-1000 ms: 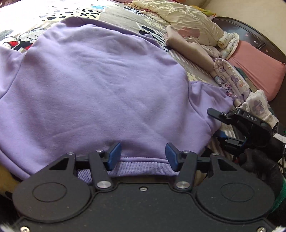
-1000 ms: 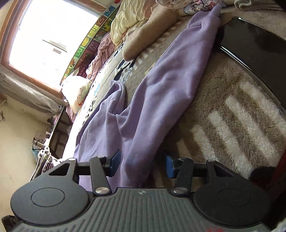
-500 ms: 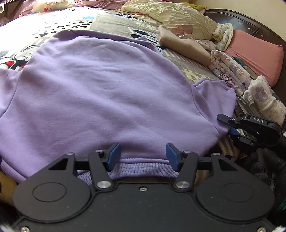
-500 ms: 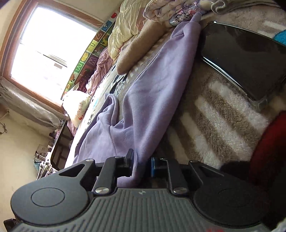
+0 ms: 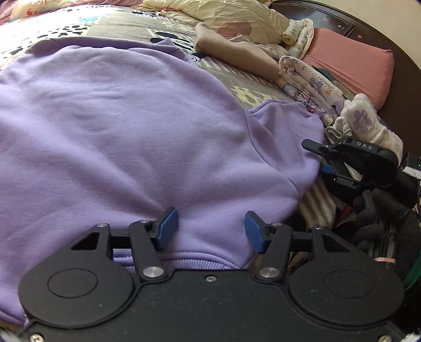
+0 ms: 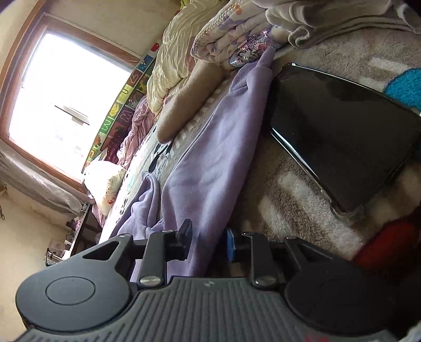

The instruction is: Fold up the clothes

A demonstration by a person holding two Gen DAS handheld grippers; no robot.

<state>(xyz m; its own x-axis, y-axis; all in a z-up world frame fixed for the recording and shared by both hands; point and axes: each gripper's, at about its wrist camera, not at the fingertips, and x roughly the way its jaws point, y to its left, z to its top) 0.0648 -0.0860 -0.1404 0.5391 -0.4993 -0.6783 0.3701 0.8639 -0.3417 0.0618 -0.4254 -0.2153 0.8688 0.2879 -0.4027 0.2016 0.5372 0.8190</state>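
So the purple sweatshirt [image 5: 126, 136] is spread flat on the bed [image 5: 126, 23], ribbed hem nearest the left tool [image 5: 208, 229]; that tool's blue pads sit apart over the fabric just above the hem, opening wider, not pinching it; the right tool [image 6: 208, 243] has the sleeve edge between its pads, also opening, but I can't tell if it still grips; a dark phone [image 6: 342, 136] lies beside the sleeve on the fuzzy blanket [image 6: 297, 189].
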